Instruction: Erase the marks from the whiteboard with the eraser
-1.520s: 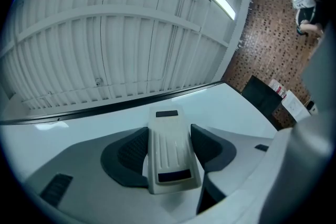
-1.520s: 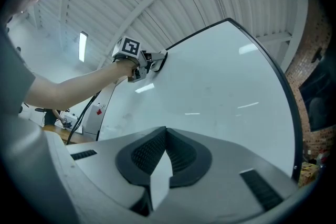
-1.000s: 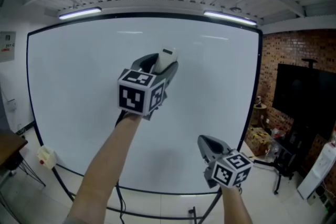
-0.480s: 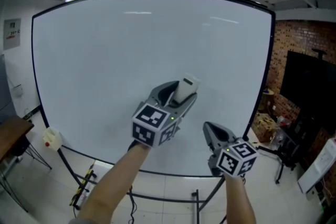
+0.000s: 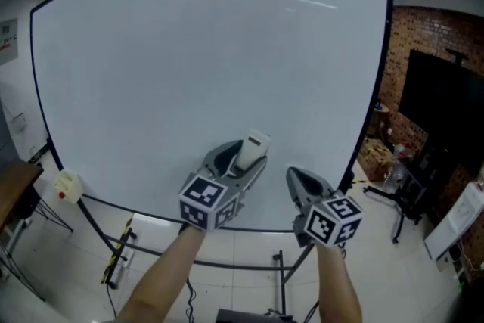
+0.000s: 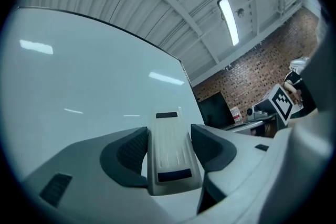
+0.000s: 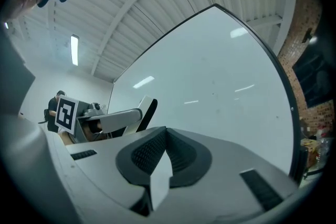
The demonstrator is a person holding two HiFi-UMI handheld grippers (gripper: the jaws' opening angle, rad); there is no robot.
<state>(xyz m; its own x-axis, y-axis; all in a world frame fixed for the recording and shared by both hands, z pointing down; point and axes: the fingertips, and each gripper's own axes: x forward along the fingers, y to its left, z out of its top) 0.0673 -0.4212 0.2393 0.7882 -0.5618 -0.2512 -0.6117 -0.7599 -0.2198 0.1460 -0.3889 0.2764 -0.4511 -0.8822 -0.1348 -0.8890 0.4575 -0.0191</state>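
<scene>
Low on the whiteboard (image 5: 212, 72), right of centre and just above its bottom edge, the eraser (image 5: 253, 147) is clamped by its long sides in the left gripper (image 5: 240, 160), both jaws pressed against the pale plastic body with the far end standing proud of them. The dark felt face is turned toward the board; whether it actually bears on the surface cannot be confirmed from any view. The right gripper (image 5: 293, 176) hangs just beside and below, jaws brought together on nothing. No marks are evident on the broad white field; anything remaining is too faint to make out. Recommendation for the wiping step: present the felt flat to the board rather than on an edge, so the plastic body does not scrape. Hold even, moderate pressure and run overlapping passes across any remaining mark. Maintain the side clamp firmly, since drag on the felt would tend to twist the eraser out of line. The idle gripper should stay clear of the path.
</scene>
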